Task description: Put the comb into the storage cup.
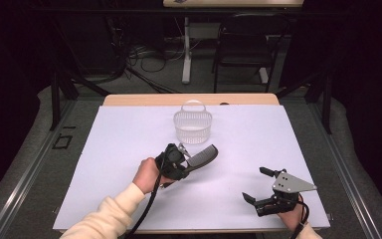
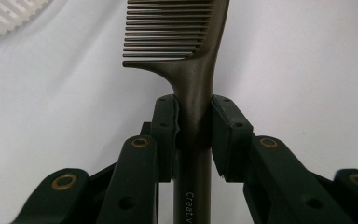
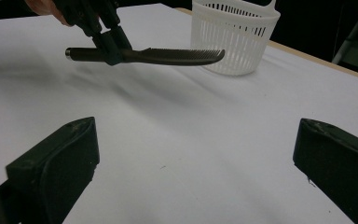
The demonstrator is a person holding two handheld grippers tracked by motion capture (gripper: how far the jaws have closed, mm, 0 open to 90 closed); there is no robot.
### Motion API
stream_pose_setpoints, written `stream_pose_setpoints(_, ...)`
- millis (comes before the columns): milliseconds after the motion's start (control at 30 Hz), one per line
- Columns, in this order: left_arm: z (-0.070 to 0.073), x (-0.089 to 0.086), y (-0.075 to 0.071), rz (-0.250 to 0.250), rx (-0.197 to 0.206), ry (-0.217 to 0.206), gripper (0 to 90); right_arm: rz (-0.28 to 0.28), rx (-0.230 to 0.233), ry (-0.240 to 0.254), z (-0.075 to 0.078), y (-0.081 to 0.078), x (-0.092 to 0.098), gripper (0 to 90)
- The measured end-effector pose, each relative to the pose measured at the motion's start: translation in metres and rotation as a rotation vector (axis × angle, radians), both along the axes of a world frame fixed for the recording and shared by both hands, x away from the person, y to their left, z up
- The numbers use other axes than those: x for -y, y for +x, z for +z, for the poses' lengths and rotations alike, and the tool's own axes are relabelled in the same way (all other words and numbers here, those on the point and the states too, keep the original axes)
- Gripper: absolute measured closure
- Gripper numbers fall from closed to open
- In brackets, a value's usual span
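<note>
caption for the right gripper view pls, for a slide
Left gripper holds a dark comb above the table, near the white basket.

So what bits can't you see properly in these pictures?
- Comb: its tip is cut off by the top edge of the left gripper view; its handle end hides behind the left gripper.
- Basket: its inside is too small to make out in the high view.
- Right gripper: only two fingers, cut by the edges.

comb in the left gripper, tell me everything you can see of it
The comb is dark, smooth and plastic-looking, with a round handle that bears white lettering and one row of fine teeth. The left gripper clamps its handle near the teeth. It hangs roughly level above the white table cover, touching nothing else, its toothed end pointing toward the white slotted basket.
</note>
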State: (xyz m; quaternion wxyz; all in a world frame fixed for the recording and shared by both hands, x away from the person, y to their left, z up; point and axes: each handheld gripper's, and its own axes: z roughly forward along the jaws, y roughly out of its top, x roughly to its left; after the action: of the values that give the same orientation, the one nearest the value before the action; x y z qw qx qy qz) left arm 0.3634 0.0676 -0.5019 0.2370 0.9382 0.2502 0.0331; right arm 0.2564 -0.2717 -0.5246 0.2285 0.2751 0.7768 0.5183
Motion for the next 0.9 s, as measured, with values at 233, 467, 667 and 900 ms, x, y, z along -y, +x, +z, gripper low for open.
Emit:
stream_pose_setpoints(233,0.002,-0.009,-0.004,0.02,0.038,-0.072,72.6,-0.001,-0.001,-0.001,0.0,0.001,-0.001,0.0)
stream_pose_setpoints(467,0.003,-0.02,-0.008,0.05,0.068,-0.147,72.6,-0.002,-0.003,0.0,0.0,0.001,-0.001,0.0)
stream_pose_setpoints(667,0.003,-0.028,-0.011,0.069,0.097,-0.193,72.6,-0.001,-0.005,0.0,0.0,0.001,-0.001,0.0)
stream_pose_setpoints(900,0.005,-0.036,-0.015,0.096,0.144,-0.242,72.6,-0.002,-0.005,0.001,0.0,0.001,-0.001,0.0)
